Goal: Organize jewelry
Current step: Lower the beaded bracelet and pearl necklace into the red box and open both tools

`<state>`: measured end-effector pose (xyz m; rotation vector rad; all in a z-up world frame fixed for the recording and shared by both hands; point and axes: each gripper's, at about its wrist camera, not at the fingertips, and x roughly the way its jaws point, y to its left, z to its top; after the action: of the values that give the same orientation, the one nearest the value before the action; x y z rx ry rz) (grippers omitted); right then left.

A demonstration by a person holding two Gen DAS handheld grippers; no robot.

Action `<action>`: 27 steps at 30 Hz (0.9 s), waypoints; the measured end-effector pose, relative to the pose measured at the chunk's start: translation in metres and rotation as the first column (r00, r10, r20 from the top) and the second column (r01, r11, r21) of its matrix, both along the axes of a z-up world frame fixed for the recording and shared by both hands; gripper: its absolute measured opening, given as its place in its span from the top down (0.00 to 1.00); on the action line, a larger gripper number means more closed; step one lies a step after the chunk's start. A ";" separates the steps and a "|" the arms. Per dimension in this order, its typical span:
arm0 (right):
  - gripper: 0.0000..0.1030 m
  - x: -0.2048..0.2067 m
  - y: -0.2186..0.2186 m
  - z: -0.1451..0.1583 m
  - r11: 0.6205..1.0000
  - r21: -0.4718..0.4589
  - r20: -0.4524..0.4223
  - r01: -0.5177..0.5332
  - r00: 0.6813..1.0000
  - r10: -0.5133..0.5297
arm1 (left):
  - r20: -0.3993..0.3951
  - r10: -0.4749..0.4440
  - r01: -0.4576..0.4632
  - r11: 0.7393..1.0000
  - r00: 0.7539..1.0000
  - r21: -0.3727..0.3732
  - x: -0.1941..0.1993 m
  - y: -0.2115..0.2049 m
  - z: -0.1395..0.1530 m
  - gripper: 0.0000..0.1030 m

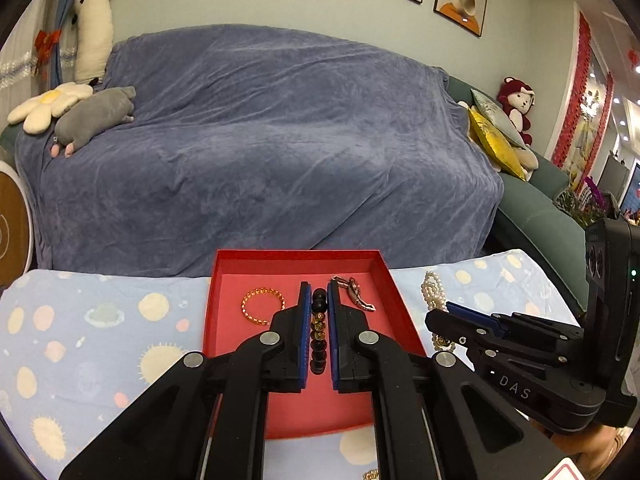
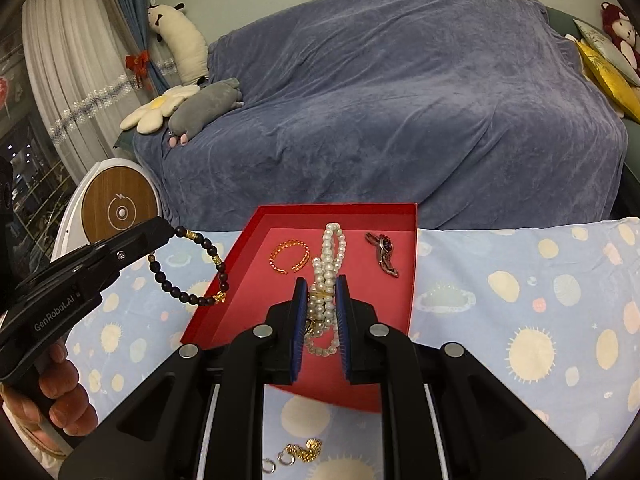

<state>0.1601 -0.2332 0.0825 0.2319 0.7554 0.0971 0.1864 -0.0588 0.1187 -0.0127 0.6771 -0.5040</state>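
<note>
Two strands are held above the shallow red cardboard tray (image 2: 414, 264). The left tool (image 1: 319, 300), nearly closed, pinches a dark wooden bead bracelet with gold spacers (image 2: 188, 268); its loop dangles left of centre, over the tray's left wall. The right tool (image 2: 322, 292), narrowly parted, clamps a bunched white pearl necklace (image 2: 330, 256) mid-frame. Released here, the bracelet could straddle the rim and slip onto the spotted blue tabletop (image 2: 520, 300). The pearls could land on the gold open bangle (image 2: 290, 256) or tangle.
</note>
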 end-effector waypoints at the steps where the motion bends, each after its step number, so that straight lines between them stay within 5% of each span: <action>1: 0.87 0.008 -0.001 -0.009 1.000 0.003 -0.016 -0.001 1.000 0.001 | -0.019 0.000 0.000 1.000 1.000 -0.002 0.009 -0.002 -0.008 0.95; 9: 0.87 0.055 -0.002 -0.066 0.999 0.044 -0.132 0.015 0.991 -0.009 | -0.107 0.047 -0.044 0.999 0.993 0.032 0.054 -0.007 -0.066 0.95; 17: 0.87 0.062 -0.003 -0.090 0.999 -0.028 -0.142 0.024 0.989 -0.028 | -0.126 0.076 -0.068 0.996 0.989 0.061 0.076 -0.004 -0.097 0.94; 23: 0.70 0.047 -0.014 -0.079 0.999 -0.018 -0.107 0.037 0.993 -0.039 | -0.074 0.120 -0.113 0.989 0.990 0.093 0.070 0.003 -0.091 0.62; 27: 0.68 0.019 -0.018 -0.057 0.999 -0.025 -0.081 0.035 0.996 -0.037 | -0.028 0.159 -0.156 0.984 0.987 0.086 0.048 0.019 -0.070 0.37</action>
<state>0.1792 -0.2512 0.0258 0.2276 0.8324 0.0446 0.2345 -0.0397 0.0487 0.0037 0.7245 -0.3231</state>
